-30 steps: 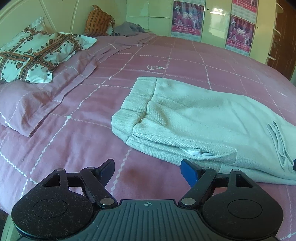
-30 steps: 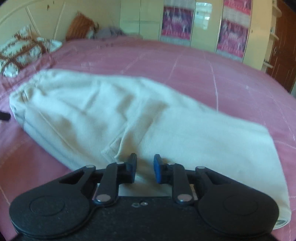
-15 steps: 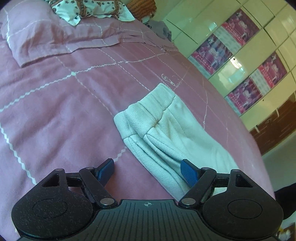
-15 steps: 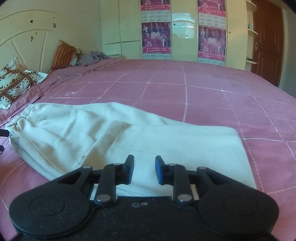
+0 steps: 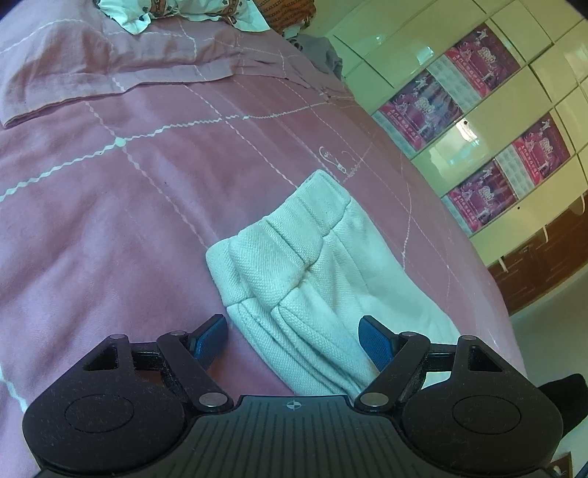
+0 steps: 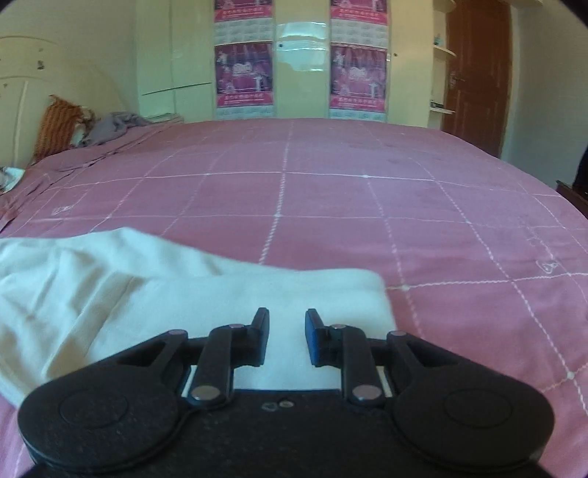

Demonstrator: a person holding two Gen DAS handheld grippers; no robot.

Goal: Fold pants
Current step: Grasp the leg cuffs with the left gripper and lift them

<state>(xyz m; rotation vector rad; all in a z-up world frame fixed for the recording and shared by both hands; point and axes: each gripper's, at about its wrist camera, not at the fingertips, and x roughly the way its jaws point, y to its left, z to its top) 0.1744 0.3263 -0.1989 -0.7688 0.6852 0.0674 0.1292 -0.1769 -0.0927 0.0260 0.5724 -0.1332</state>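
Pale cream pants lie on the pink bed, folded lengthwise. In the left wrist view the waistband end faces me. My left gripper is open wide, its blue pads on either side of the waistband's near corner, close above the cloth. In the right wrist view the leg end of the pants lies flat below me. My right gripper hovers over that end with its jaws part open and nothing between them.
The pink quilted bedspread stretches far beyond the pants. Pillows and a pink pillowcase lie at the head. An orange cushion and grey clothes sit at the far corner. Wardrobe doors stand behind.
My left gripper has swung and closed in on the waistband end. My right gripper has slid along the legs to the hem end and lifted its view; its jaws have opened a little.
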